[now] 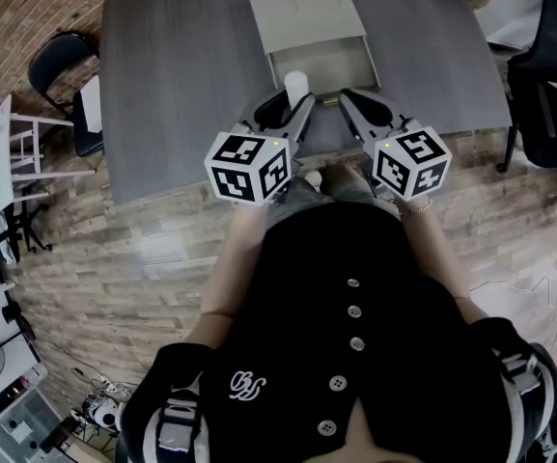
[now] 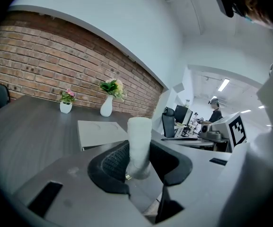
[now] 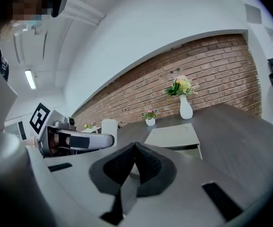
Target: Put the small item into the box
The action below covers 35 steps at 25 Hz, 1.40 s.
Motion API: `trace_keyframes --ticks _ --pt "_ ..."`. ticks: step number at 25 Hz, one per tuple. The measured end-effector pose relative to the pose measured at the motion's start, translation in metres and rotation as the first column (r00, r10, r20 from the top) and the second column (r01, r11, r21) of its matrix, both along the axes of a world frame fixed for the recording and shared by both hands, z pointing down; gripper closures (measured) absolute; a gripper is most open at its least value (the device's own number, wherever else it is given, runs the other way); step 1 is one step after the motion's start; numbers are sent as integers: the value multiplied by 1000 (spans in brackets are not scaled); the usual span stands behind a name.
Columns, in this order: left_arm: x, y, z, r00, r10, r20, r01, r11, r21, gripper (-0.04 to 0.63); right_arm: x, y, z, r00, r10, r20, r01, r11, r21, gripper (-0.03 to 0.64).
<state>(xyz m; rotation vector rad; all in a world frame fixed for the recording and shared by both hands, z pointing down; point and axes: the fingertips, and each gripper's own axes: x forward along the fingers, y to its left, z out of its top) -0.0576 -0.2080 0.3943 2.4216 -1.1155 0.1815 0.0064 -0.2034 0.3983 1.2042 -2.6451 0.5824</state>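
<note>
My left gripper (image 1: 297, 100) is shut on a small white cylinder (image 1: 296, 87), held upright just in front of the box's near edge. In the left gripper view the white cylinder (image 2: 138, 143) stands clamped between the dark pads (image 2: 115, 161). The grey box (image 1: 321, 63) lies on the table with its lid (image 1: 306, 15) folded back behind it; the box's lid (image 2: 101, 131) shows beyond the jaws. My right gripper (image 1: 343, 97) is beside the left one, jaws shut with nothing between them (image 3: 134, 162). From the right gripper view the box (image 3: 174, 137) sits ahead.
The dark grey table (image 1: 172, 75) runs to a brick wall with a white vase of flowers (image 2: 107, 105) and a small flower pot (image 2: 66, 107). Black chairs stand at left (image 1: 61, 61) and right (image 1: 548, 95). A person (image 2: 215, 112) sits at a far desk.
</note>
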Motion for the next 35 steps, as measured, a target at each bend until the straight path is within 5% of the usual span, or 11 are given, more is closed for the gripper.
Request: trace_keyframes --ticks 13,20,23,27,35 --pt "11 -25 4 993 34 109 -33 999 -7 466 4 -33 1 996 -82 -34 81 997 -12 615" --pt "23 -55 13 938 182 296 -186 982 -14 466 9 -52 9 991 -100 -90 97 995 -33 614" --pt "27 -70 27 873 245 422 -254 967 -36 466 11 -59 18 990 -99 -100 94 994 -53 614" --pt "35 -83 56 716 362 596 -371 922 -115 466 20 -70 27 990 -78 -120 71 996 -56 614" --pt "60 -101 123 464 512 723 -481 831 -280 466 48 -80 52 995 -41 -96 31 995 -98 614"
